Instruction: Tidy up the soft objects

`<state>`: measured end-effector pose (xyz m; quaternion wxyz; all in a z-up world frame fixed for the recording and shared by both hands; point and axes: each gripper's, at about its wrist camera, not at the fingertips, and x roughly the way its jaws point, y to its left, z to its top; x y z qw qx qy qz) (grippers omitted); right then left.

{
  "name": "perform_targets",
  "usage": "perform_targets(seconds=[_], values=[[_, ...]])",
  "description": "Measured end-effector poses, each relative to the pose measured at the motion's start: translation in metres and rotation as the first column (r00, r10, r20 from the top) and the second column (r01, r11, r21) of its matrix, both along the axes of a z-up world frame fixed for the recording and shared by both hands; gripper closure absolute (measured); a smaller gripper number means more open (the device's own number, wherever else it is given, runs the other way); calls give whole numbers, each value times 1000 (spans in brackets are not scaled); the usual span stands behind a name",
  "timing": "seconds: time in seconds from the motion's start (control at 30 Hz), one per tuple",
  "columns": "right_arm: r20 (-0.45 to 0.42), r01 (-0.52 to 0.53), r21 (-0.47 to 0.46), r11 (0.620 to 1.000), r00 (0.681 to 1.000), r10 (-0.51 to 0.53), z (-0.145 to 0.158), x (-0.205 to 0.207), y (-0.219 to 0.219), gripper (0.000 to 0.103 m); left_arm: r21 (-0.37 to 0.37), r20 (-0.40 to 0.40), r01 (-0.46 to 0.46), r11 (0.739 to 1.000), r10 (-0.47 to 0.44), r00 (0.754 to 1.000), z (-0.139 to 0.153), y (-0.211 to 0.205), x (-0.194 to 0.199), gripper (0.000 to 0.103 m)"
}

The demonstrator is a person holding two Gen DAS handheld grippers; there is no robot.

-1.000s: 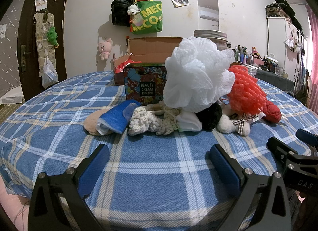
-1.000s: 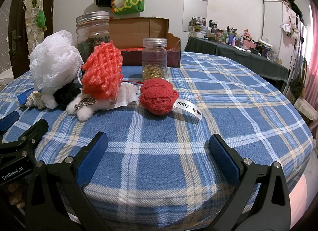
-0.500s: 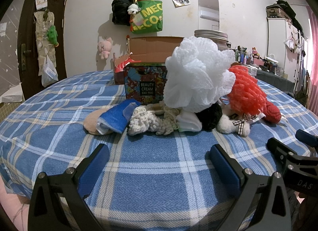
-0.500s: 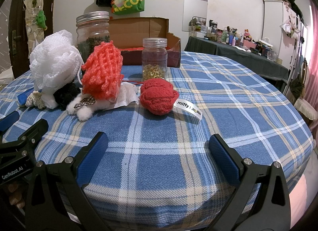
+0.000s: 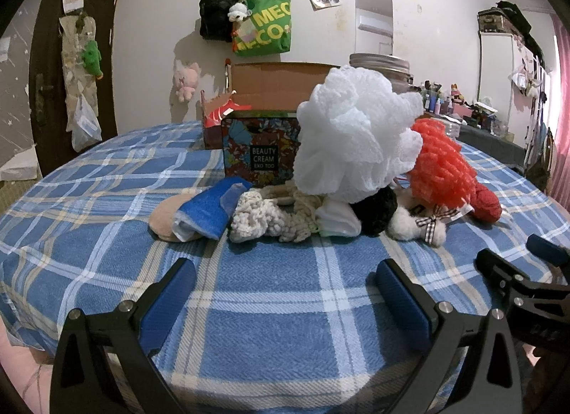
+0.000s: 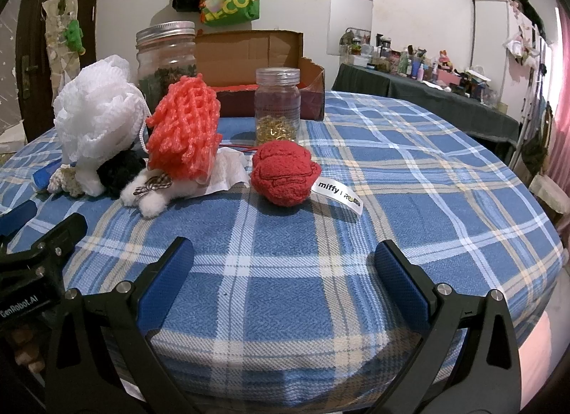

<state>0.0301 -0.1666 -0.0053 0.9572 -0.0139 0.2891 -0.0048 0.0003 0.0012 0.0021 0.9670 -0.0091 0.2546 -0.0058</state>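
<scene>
Nothing moved; red plush ahead of right gripper.

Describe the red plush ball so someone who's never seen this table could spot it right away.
On the blue plaid tablecloth, look at the right end of the pile of soft things, in front of the small clear jar of gold bits. The dark red fuzzy plush ball sits there, the only item with a white "miffy" ribbon tag.

Even, moderately bright indoor lighting. Soft shadows fall toward the camera beneath the pile on the counter. Strong fisheye curvature and dark vignetting at corners. Focus sharp throughout; no glare.
</scene>
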Motion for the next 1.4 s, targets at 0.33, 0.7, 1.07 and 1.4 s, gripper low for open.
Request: perform_targets(seconds=[0.33, 0.7, 1.07, 1.4], values=[[5, -39, 9, 999, 999, 39, 15, 6, 0, 0, -44, 7, 21, 999, -20, 1000, 19, 18, 7, 0], [31, -32, 21, 999, 999, 31, 36, 23, -7, 0, -86, 6, -22, 996, 22, 1000, 42, 50, 17, 0], [-27, -36, 51, 998, 999, 37, 42, 45, -22, 0, -32, -19, -6, 999, 5, 1000, 53, 73, 35, 0], [-81, -66, 91, 994, 994, 74, 31, 67, -31, 28, -3, -81, 79, 997, -79, 994, 44, 69, 52, 25]])
